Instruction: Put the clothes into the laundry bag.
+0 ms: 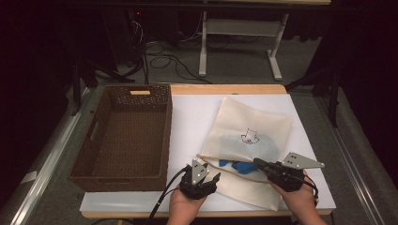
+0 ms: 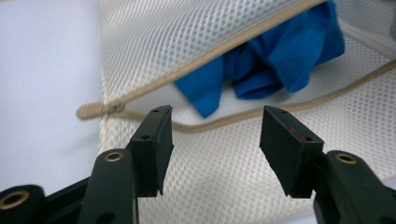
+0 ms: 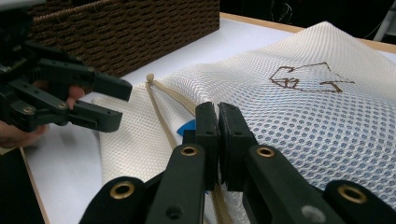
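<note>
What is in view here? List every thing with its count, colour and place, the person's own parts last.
mesh bag: one, cream, with a dark printed outline figure, on the white table top right of the basket, zip open.
cloth: one, blue, inside the mesh bag, showing at the open zip.
basket: one, dark brown wicker, on the table's left.
table top: one, white with a wooden edge.
desk frame: one, white, on the floor behind.
cables: several, dark, on the floor behind.
left gripper: one, black, fingers apart, at the bag's near edge.
right gripper: one, black, fingers pressed together at the zip edge.
hands: two, at the near edge.
</note>
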{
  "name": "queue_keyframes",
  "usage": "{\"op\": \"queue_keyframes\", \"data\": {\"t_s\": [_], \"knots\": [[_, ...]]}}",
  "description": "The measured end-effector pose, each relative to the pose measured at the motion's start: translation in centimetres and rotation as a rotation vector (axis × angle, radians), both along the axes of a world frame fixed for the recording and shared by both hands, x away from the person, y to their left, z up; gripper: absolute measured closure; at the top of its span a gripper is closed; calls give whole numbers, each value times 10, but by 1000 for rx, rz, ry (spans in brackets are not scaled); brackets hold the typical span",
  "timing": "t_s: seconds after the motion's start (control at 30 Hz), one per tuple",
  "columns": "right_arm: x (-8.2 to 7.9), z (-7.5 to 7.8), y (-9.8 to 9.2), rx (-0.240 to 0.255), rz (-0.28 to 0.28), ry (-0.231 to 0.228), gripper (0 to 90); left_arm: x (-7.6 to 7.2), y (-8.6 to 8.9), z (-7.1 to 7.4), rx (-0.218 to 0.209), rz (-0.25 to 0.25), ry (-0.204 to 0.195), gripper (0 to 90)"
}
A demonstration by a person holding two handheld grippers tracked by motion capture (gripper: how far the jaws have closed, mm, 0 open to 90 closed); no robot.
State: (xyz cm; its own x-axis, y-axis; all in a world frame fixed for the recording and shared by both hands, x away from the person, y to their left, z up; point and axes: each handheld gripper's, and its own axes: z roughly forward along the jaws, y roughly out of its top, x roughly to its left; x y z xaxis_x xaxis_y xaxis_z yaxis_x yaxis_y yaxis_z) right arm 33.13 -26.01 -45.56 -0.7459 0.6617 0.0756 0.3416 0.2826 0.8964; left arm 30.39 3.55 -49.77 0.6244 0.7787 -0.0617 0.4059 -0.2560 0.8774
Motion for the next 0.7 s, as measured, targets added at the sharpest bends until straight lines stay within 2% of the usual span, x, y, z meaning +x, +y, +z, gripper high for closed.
{"op": "queue_keyframes", "data": {"t_s": [0.1,0.2,0.7], "knots": [[-2,0,-1,3,2,-1,885,-1,3,6,-4,-10,-24,437],[-3,0,-2,3,4,3,885,1,7,9,-38,3,-13,436],[-10,-6,3,-36,37,34,883,2,10,10,-59,1,-7,434]]}}
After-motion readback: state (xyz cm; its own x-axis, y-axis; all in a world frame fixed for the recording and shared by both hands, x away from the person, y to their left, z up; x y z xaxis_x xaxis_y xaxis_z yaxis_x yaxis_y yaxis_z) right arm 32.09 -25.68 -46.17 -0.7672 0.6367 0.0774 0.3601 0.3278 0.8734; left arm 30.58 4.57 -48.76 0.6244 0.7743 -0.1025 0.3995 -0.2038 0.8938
